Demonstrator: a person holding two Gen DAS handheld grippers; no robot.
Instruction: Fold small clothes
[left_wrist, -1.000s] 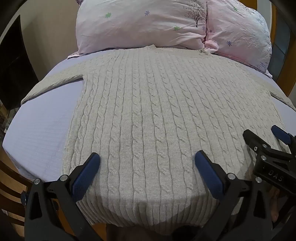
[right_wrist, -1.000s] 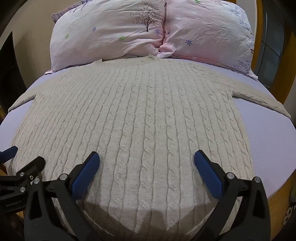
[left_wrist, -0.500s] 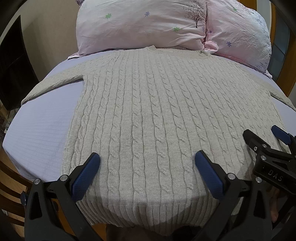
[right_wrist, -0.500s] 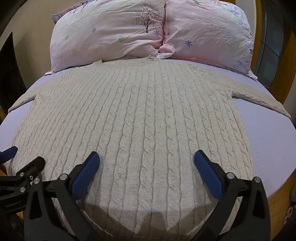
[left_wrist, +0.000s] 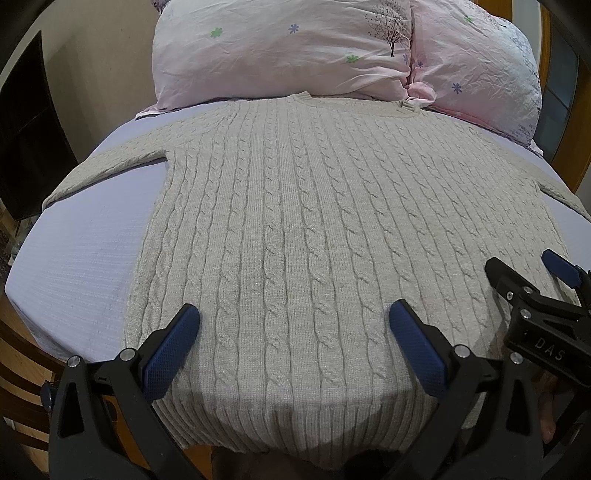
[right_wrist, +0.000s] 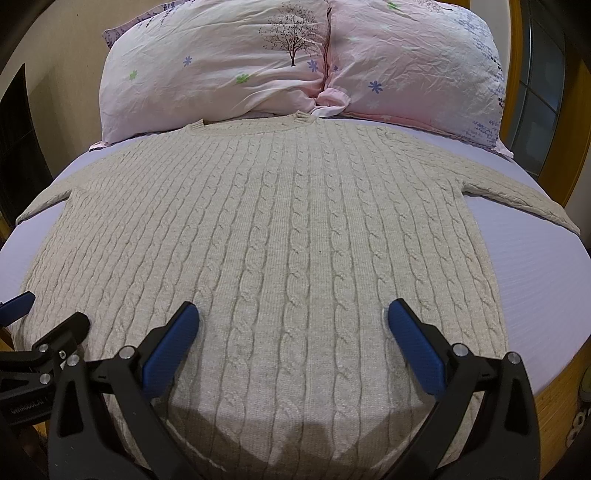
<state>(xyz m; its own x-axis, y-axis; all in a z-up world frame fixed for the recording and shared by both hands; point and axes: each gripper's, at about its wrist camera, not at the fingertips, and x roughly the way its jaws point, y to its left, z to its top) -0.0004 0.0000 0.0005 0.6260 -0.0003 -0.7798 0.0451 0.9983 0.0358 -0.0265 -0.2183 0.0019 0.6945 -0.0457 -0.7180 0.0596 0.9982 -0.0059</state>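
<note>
Left gripper (left_wrist: 291, 325): blue-padded fingers spread wide, grasping nothing, poised above the ribbed hem of the sweater. Right gripper (right_wrist: 291, 325): likewise spread apart and empty, above the hem, beside the left one; each gripper shows at the edge of the other's view. Sweater (left_wrist: 314, 221): beige cable-knit, laid flat on the bed, hem at the near edge, both sleeves stretched outward, collar at the far end. Bed sheet (left_wrist: 85, 236): pale lavender, under the sweater. Pillows (right_wrist: 221, 62): two, pink with flower and tree print, side by side just beyond the collar.
</note>
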